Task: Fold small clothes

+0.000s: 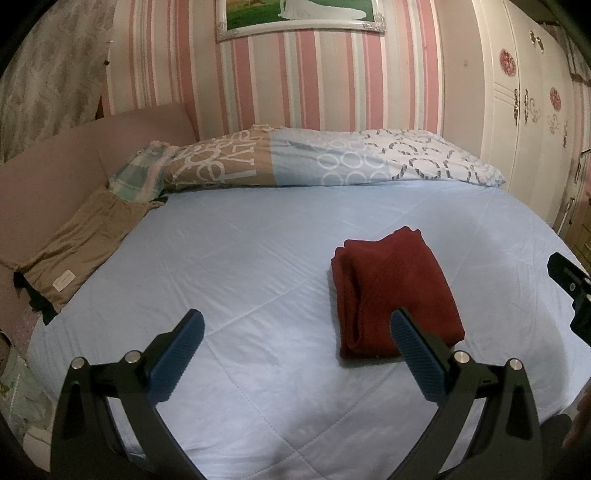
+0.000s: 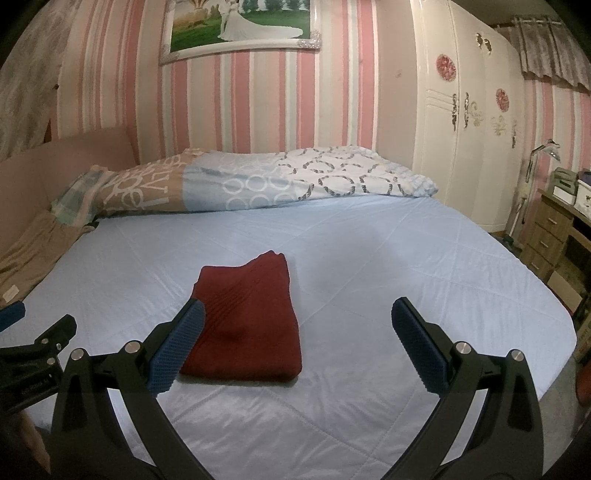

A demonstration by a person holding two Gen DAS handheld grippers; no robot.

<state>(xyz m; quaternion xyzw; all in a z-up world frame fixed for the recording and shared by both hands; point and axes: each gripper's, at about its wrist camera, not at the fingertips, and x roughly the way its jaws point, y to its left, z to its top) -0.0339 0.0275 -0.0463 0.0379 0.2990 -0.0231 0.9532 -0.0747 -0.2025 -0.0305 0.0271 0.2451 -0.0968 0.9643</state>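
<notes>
A wide bed covered by a pale blue quilted bedspread (image 1: 258, 266) fills most of both views, stitched in large diamond seams. Behind it stands a wall of pink, cream and grey striped wallpaper (image 1: 332, 81), and to the right a glossy white wardrobe with floral decals (image 2: 472, 122). Along the far side of the bed lies a long rolled duvet in tan, light blue and white with ring patterns (image 1: 314, 158). A dusty pink padded headboard (image 1: 55, 170) runs along the left. Against it, on the bed's left edge, a flat tan garment with a small white label (image 1: 77, 243) lies spread out. A white-framed picture of a figure in a white gown on grass (image 2: 240, 26) hangs on the wall. A brown wooden chest of drawers (image 2: 550, 232) sits at the far right in the right wrist view.

The folded dark red ribbed knit garment (image 1: 395, 291) lies on the bedspread, a neat rectangle toward the near side of the bed, between the two grippers.

The left gripper (image 1: 295, 354) hovers above the bedspread with its blue-padded jaws spread wide, nothing between them; the red garment lies behind its right finger. The right gripper (image 2: 297, 343) is likewise spread and empty, its left finger overlapping the garment's near left corner in view.
</notes>
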